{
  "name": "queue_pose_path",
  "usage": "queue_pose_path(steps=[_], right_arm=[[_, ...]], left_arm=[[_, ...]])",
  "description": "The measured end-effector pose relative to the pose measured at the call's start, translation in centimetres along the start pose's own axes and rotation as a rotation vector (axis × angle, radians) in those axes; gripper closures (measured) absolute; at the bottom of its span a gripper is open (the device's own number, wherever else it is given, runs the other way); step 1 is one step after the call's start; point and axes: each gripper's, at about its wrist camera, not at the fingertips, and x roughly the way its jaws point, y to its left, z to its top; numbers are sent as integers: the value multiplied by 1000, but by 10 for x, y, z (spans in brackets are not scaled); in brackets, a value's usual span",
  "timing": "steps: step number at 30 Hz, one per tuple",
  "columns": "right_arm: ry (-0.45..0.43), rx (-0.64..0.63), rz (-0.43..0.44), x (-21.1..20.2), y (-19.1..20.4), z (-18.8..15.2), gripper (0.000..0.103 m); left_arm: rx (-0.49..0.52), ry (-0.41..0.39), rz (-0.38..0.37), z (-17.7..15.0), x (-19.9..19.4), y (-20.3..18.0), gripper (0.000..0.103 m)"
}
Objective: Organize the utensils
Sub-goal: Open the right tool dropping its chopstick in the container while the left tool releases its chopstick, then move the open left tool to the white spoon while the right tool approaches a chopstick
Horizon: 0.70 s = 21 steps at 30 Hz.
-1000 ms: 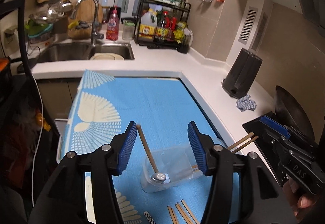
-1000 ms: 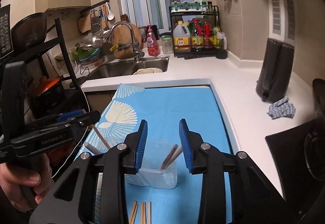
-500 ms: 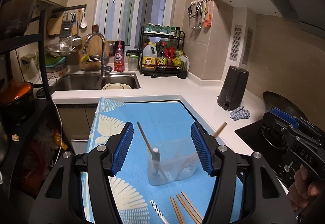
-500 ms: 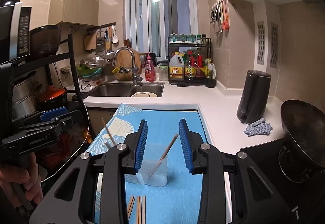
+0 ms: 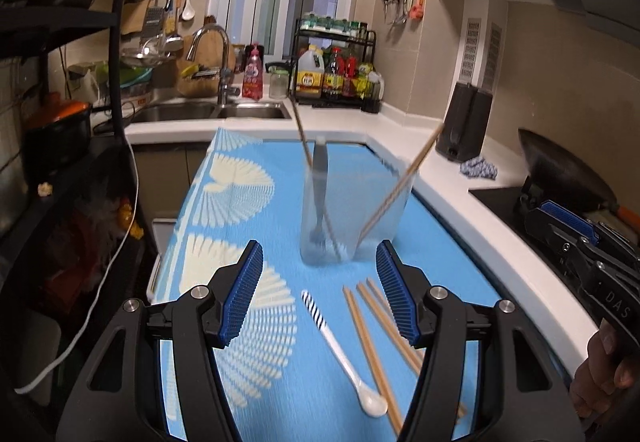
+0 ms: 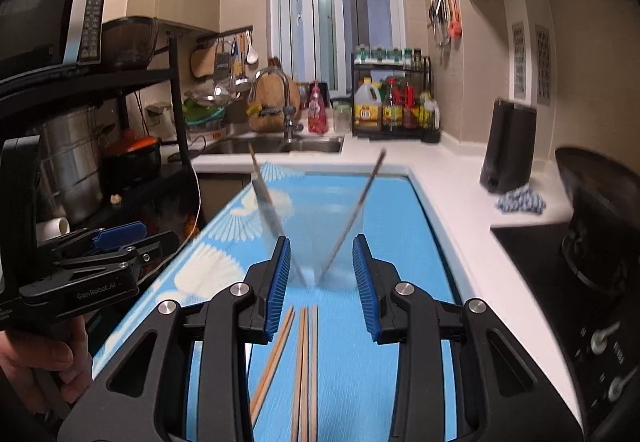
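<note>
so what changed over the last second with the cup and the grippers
The clear cup went from lying tipped to standing upright. Both the left gripper and right gripper pulled back from it, open and empty. The loose chopsticks and white spoon stayed on the mat.

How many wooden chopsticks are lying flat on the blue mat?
4 chopsticks: side by side on the blue mat before the clear plastic cup, leftmost angled; blur may hide more.

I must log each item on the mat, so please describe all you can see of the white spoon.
The white spoon lies flat on the blue patterned mat, apart from the clear cup. It looks like glossy ceramic or plastic. Its small oval bowl points toward the camera; the far end of its slim handle bears dark diagonal stripes. Loose wooden chopsticks lie on its right. No hand-held gripper touches it.
</note>
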Motion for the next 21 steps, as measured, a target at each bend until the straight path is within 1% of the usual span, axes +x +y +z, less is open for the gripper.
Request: queue_pose_path(steps=[3, 5, 6, 8, 11, 12, 16, 18, 21], right_arm=[[48, 33, -9, 6, -5, -32, 69], [79, 73, -11, 11, -13, -55, 72], [93, 86, -13, 13, -15, -65, 74], [130, 115, -9, 17, -20, -85, 84], [169, 120, -6, 20, -24, -108, 91], [181, 121, -8, 21, -25, -114, 91], [221, 156, 6, 21, -31, -133, 91], [247, 161, 21, 23, -32, -140, 91], [275, 163, 49, 28, -28, -147, 91]], left_arm=[[10, 17, 18, -30, 4, -1, 46], [19, 22, 24, -47, 5, -1, 52], [13, 33, 20, -54, 6, -1, 55], [-1, 51, 11, -68, 8, 0, 62], [-16, 73, 9, -86, 10, 2, 72], [-20, 77, 5, -91, 10, 2, 75], [-18, 98, -8, -116, 9, -2, 80], [-9, 130, -22, -126, 12, -7, 80], [3, 141, -44, -132, 13, -14, 80]])
